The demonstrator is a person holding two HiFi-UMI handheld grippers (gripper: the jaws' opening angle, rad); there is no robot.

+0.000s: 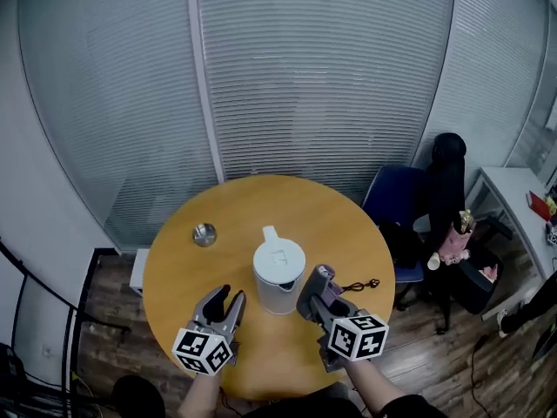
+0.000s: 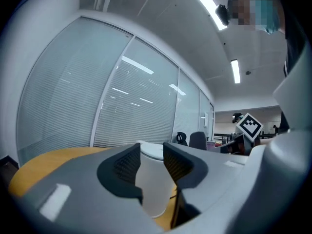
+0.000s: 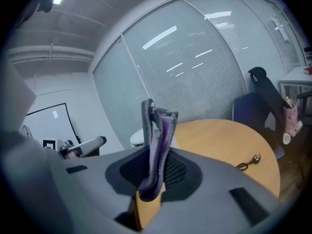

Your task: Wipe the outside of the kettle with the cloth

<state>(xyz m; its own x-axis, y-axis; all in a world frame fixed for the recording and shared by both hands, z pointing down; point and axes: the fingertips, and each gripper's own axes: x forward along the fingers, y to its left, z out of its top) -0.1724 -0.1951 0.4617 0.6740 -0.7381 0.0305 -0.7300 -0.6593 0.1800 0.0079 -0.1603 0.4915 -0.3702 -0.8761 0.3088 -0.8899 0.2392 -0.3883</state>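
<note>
A white kettle (image 1: 278, 277) with a closed lid stands near the middle of the round wooden table (image 1: 235, 207). My left gripper (image 1: 231, 297) hangs just left of it, open, with nothing between its pads. In the left gripper view the kettle (image 2: 153, 184) shows through the gap of the left gripper (image 2: 152, 152), ahead of the pads. My right gripper (image 1: 315, 284) is close to the kettle's right side, shut on a folded purple-grey cloth (image 1: 324, 274). In the right gripper view the cloth (image 3: 157, 145) sticks up from the right gripper (image 3: 155, 168), with the kettle (image 3: 138, 137) partly hidden behind it.
A small round metal object (image 1: 204, 233) lies on the table's left part. A black cable with a plug (image 1: 361, 285) lies right of the kettle, near the table edge. Office chairs (image 1: 405, 203) and a cluttered desk stand to the right. Glass walls with blinds close off the back.
</note>
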